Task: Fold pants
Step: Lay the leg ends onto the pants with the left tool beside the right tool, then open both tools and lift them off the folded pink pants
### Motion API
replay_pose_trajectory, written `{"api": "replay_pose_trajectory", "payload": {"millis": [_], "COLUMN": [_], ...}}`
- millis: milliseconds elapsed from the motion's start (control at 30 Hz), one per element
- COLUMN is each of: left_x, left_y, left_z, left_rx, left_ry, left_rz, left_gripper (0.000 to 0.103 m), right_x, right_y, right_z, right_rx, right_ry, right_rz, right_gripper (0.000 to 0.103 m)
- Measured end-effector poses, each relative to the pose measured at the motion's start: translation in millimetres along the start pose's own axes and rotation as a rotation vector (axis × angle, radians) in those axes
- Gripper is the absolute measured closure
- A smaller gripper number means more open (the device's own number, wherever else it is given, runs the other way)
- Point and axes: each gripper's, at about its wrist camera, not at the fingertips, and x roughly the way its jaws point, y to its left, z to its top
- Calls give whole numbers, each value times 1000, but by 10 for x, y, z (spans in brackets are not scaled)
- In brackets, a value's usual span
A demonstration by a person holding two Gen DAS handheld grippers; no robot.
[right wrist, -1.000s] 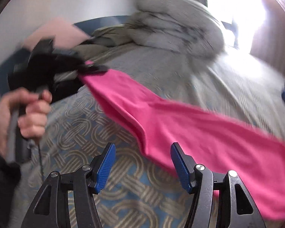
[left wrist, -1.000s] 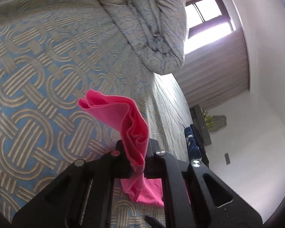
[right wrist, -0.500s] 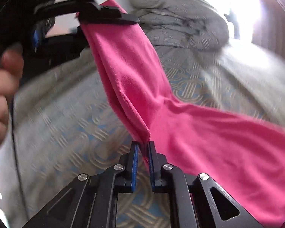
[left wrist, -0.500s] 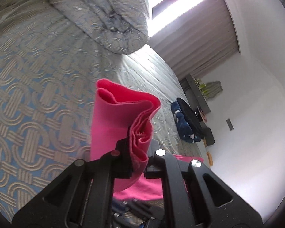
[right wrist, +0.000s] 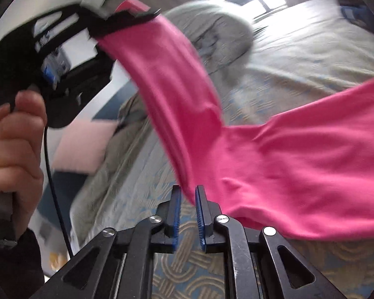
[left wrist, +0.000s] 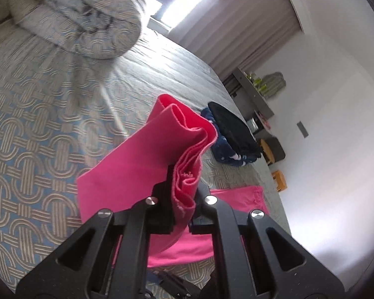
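The bright pink pants hang in a bunched fold from my left gripper, which is shut on several layers of the fabric. The other end lies on the patterned bedspread. In the right wrist view the left gripper is held high at upper left by a hand, and the pants drape down from it to the right. My right gripper sits just under the fabric's lower edge. Its jaws are opening, with a gap between the blue pads that do not press the cloth.
A rolled grey duvet lies at the head of the bed. Dark folded clothes sit near the bed's far edge, with a shelf and wall beyond. A pink pillow lies at the left.
The left gripper has risen with the pants end, lifting more fabric off the bed. The right gripper closed on the fabric's edge, then parted its jaws again and rolled.
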Motion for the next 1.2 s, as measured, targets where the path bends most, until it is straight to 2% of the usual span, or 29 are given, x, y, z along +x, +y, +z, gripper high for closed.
{"api": "replay_pose_trajectory", "payload": {"millis": [67,267,367,433,500,533,567,733,900,1067,1167,1200], "left_x": [71,316,495,620,768,870,946,1368,1716,1992,2139,2193], "left_y": [-107,-306,-446,-530,-623,-685,-729,-914,-1108,-1246,-1263,-1275], "left_z": [-24,-92,-141,-178,-237,-280,-317,-569,-782,-948,-1023,-1047], "left_rx": [9,-4,-6,-2,1,11,21,54,103,142,126,118], "left_ry": [16,81,138,168,206,228,244,345,457,538,566,576], "left_rz": [-6,-13,-5,-1,-3,9,22,91,125,169,181,180], "left_gripper": [95,95,95,95,95,95,95,95,95,94,84,77], "right_x": [-106,-161,-110,-103,-90,-86,-84,-158,-315,-465,-495,-506], "right_y": [-64,-8,-137,-271,-402,-447,-510,-672,-763,-966,-1088,-1103], "right_z": [9,7,15,42,29,18,-4,-94,-163,-307,-386,-396], "right_rx": [32,23,115,202,287,316,353,436,445,541,600,608], "right_ry": [-32,-62,-62,-75,-77,-76,-79,-117,-179,-212,-212,-214], "right_rz": [6,40,106,155,203,215,230,248,196,159,166,173], "right_gripper": [46,44,44,49,70,85,94,94,93,91,91,91]}}
